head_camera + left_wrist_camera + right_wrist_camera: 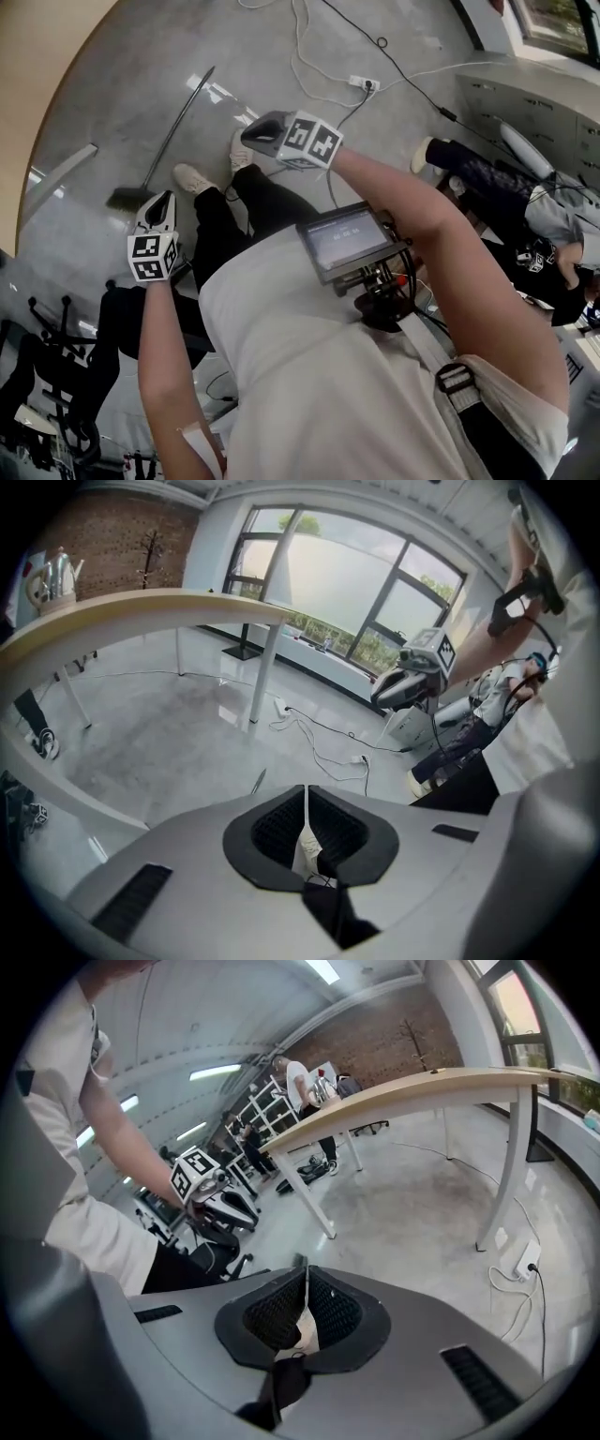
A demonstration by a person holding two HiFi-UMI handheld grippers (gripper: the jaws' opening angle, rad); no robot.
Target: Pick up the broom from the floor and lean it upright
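The broom [167,131] lies flat on the grey floor [281,37], with its brush head nearest the person and its handle angled away. Just right of the brush head in the head view hangs the left claw [161,199], jaws pressed together on nothing. Farther right of the broom, past the person's white shoes [192,178], the right claw [249,135] is likewise closed and empty.
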